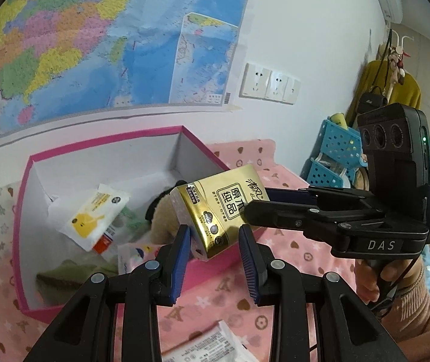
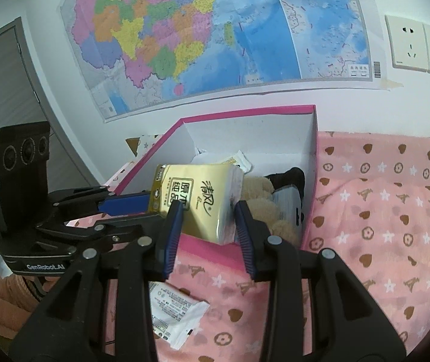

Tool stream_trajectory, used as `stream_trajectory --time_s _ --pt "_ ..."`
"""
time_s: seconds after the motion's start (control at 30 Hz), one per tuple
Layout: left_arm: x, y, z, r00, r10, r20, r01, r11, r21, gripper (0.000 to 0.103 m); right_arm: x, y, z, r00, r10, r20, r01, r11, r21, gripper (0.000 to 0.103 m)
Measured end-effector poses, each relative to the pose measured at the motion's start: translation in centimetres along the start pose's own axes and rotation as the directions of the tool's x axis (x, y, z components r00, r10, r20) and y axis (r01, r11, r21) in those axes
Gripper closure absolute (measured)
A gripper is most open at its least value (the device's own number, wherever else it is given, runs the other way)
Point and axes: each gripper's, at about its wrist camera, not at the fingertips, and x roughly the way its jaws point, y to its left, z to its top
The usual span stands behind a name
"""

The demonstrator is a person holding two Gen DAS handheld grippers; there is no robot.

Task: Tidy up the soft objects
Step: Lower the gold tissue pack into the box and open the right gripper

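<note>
A gold tissue pack (image 1: 221, 208) (image 2: 196, 199) hangs tilted over the near rim of a pink box (image 1: 109, 141) (image 2: 245, 111). My left gripper (image 1: 215, 241) (image 2: 151, 208) is shut on one end of the pack. From the other side, my right gripper (image 2: 207, 220) (image 1: 260, 203) is shut on it as well. Inside the box lie a white wipes pack with a yellow figure (image 1: 94, 220), a brown plush toy (image 2: 260, 205), a green cloth (image 1: 73, 271) and something black (image 2: 290, 178).
The box stands on a pink patterned cloth (image 2: 380, 211) against a wall with a map (image 2: 199, 30). A loose white packet (image 2: 175, 310) (image 1: 211, 344) lies on the cloth below the grippers. At the right stand blue baskets (image 1: 332, 157). A hand (image 1: 374, 280) holds the right gripper.
</note>
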Motion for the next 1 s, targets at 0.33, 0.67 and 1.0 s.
stream_trajectory --time_s 0.33,0.67,1.0 --pt "1.5 1.9 1.6 1.000 -0.009 -0.013 0.008 0.999 -0.039 0.071 1.9 -1.2 2.2 1.000 -0.001 -0.011 0.001 1.000 0.008 0.064" --pt "3.1 2.9 2.8 1.000 0.007 -0.029 -0.008 0.999 -0.048 0.071 3.8 -2.6 3.3 1.000 -0.010 -0.029 0.010 1.000 0.023 0.064" --pt "4.7 3.5 3.6 0.999 0.036 -0.040 -0.038 0.998 -0.041 0.071 4.8 -3.7 4.3 0.999 -0.028 -0.039 0.029 0.999 0.035 0.064"
